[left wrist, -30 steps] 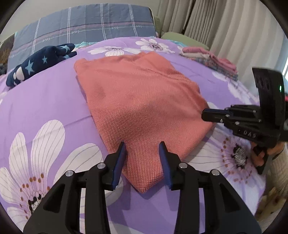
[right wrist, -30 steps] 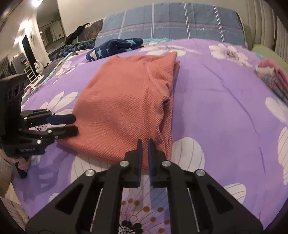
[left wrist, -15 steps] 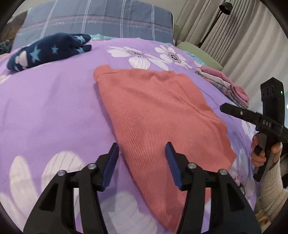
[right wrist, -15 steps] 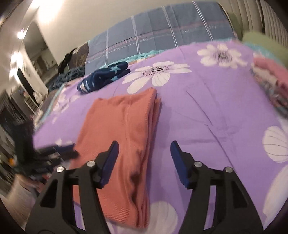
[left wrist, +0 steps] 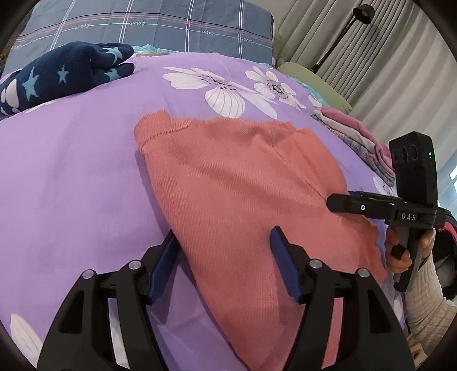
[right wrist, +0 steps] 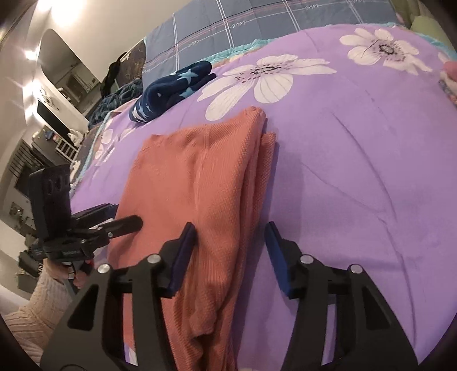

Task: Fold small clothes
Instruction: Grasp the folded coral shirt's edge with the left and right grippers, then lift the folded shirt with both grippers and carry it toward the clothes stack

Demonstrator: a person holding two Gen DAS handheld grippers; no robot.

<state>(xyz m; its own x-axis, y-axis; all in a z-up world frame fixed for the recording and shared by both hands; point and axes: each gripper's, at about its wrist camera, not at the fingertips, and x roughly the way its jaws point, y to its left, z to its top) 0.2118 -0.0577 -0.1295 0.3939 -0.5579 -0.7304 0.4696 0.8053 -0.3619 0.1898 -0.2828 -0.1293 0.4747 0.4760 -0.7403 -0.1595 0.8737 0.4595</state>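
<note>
A salmon knit garment [left wrist: 234, 182] [right wrist: 194, 177] lies folded on the purple flowered bedspread [left wrist: 71, 171]. My left gripper [left wrist: 224, 256] hovers over its left edge with the jaws opening; the cloth edge lies between the blue pads, which do not press on it. Over the layered right edge, my right gripper [right wrist: 230, 251] has its jaws closing, with the fold between the pads and unpinched. Each gripper shows side-on in the other's view: the right one [left wrist: 332, 203], the left one [right wrist: 127, 217].
A navy garment with stars [left wrist: 62, 74] [right wrist: 168, 91] lies at the back left. A stack of folded clothes [left wrist: 357, 134] sits at the right bed edge. A plaid pillow [left wrist: 142, 25] lies at the head; curtains and a floor lamp [left wrist: 362, 11] stand behind.
Both grippers have left the garment's near hem and moved forward along its sides. The right jaws went from shut to wide apart; the left jaws spread wider.
</note>
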